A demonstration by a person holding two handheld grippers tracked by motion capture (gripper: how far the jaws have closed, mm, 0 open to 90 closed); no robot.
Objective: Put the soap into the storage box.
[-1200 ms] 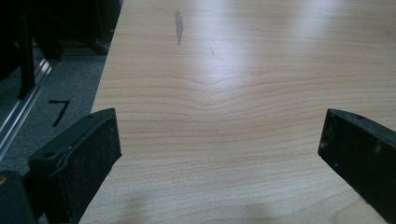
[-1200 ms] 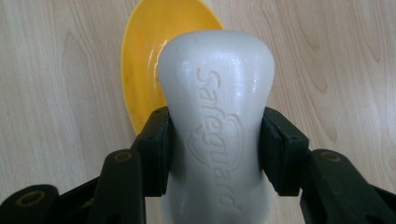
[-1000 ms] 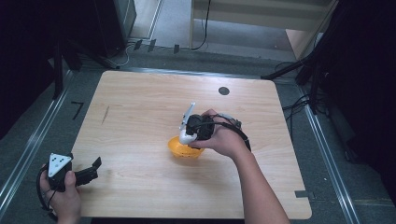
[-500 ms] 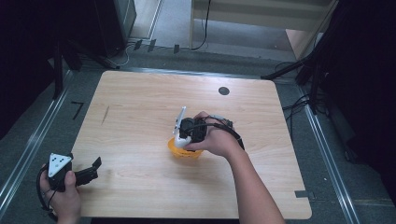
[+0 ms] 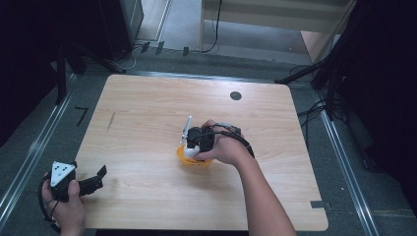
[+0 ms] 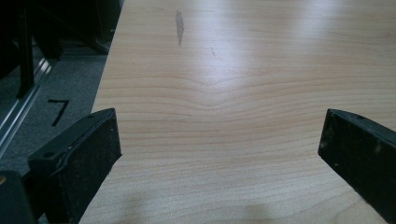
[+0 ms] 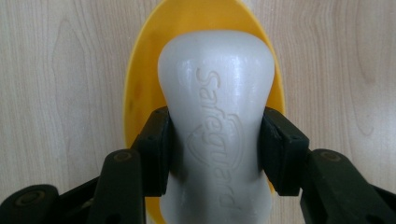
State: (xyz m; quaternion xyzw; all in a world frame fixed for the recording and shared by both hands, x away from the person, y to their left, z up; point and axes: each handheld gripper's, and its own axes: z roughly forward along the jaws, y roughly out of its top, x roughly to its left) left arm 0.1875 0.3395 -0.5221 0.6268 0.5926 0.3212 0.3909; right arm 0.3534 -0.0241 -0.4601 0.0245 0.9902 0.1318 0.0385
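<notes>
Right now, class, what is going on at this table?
A person works at a wooden table with a gripper in each hand. The right gripper is shut on a white bar of soap, its pads pressing the bar's narrow waist, and holds it directly above a yellow soap dish near the middle of the table. Whether the bar touches the dish cannot be told. The left gripper rests open at the table's near left edge, holding nothing.
</notes>
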